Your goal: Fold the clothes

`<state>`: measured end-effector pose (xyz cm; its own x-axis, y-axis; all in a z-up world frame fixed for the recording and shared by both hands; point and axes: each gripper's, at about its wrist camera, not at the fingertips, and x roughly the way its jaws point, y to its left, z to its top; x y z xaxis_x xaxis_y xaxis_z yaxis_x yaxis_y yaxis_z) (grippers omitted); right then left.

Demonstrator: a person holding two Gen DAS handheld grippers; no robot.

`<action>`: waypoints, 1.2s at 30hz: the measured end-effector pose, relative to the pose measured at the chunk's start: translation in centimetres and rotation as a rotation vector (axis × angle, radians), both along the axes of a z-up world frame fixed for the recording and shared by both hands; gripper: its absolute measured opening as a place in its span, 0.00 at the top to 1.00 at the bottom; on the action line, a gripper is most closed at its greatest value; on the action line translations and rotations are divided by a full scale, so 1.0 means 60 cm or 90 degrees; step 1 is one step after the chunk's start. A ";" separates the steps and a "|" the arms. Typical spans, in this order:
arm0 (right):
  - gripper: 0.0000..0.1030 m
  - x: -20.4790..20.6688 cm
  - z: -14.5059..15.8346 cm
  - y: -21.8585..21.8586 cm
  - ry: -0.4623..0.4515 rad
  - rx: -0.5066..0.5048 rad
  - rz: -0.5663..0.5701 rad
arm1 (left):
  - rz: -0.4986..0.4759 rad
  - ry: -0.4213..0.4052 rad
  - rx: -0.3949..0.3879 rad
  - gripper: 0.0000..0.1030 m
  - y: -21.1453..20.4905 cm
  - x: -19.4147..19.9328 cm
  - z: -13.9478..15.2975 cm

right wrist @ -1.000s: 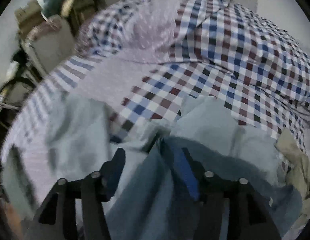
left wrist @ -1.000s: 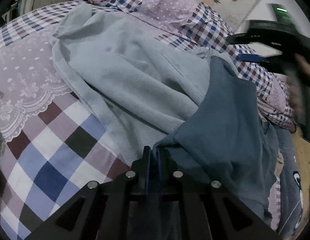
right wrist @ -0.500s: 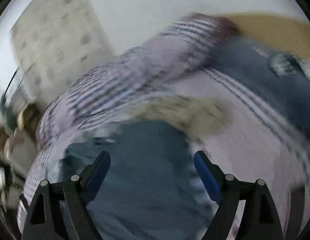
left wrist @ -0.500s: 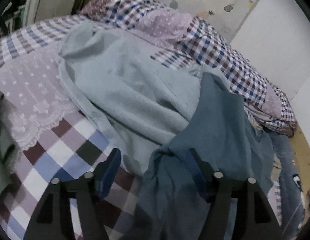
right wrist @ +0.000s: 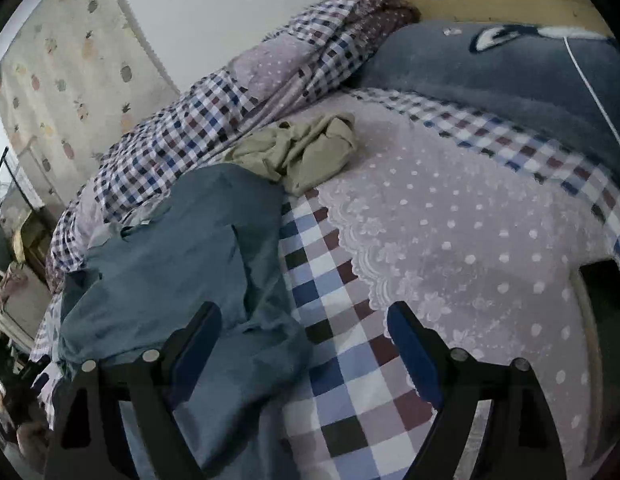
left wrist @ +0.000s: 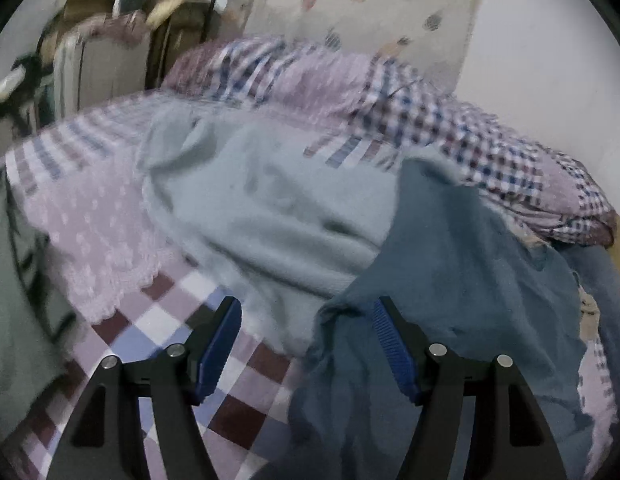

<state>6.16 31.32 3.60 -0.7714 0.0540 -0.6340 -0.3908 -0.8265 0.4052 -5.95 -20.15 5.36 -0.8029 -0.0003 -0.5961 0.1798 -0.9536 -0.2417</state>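
A dark teal garment (left wrist: 469, 264) lies crumpled on the checked bed cover, overlapping a pale blue-grey garment (left wrist: 262, 208) spread to its left. My left gripper (left wrist: 306, 320) is open just above them, its right finger at the teal cloth's edge, nothing clamped. In the right wrist view the same teal garment (right wrist: 182, 264) lies bunched at left, with a beige garment (right wrist: 306, 152) crumpled beyond it. My right gripper (right wrist: 304, 328) is open above the teal cloth's lower edge and the checked cover, holding nothing.
The bed cover (right wrist: 449, 240) has a pink dotted panel with lace trim and blue-maroon checks. A checked quilt (right wrist: 214, 128) is rolled along the wall. A dark blue pillow (right wrist: 509, 76) lies by the wooden headboard. Furniture (left wrist: 102, 60) stands past the bed's far end.
Both grippers let go of the teal garment and opened. It dropped onto the bed. The right gripper swung around toward the headboard; the left pulled back slightly.
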 end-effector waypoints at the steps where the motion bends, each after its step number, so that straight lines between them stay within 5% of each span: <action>1: 0.14 -0.007 -0.006 0.003 0.001 -0.019 -0.001 | -0.015 0.024 -0.013 0.30 0.009 0.009 0.012; 7: 0.14 -0.030 -0.005 0.010 0.028 -0.066 0.013 | -0.120 0.072 -0.028 0.30 0.077 0.040 0.058; 14: 0.14 -0.019 -0.009 0.041 0.060 -0.141 0.005 | -0.400 0.020 0.017 0.30 0.258 0.001 0.093; 17: 0.14 -0.013 -0.013 0.062 0.071 -0.174 -0.007 | -0.527 0.004 -0.035 0.30 0.390 -0.022 0.111; 21: 0.14 -0.003 -0.029 0.093 0.079 -0.241 -0.039 | -0.636 -0.025 -0.167 0.30 0.551 -0.061 0.106; 30: 0.14 -0.009 -0.040 0.112 0.088 -0.286 -0.028 | -0.674 -0.082 -0.411 0.30 0.734 -0.195 0.019; 33: 0.14 -0.017 -0.047 0.112 0.080 -0.298 -0.020 | -0.659 -0.099 -0.444 0.34 0.749 -0.231 -0.003; 36: 0.14 -0.022 -0.053 0.114 0.074 -0.307 -0.018 | -0.646 -0.106 -0.452 0.64 0.752 -0.252 -0.018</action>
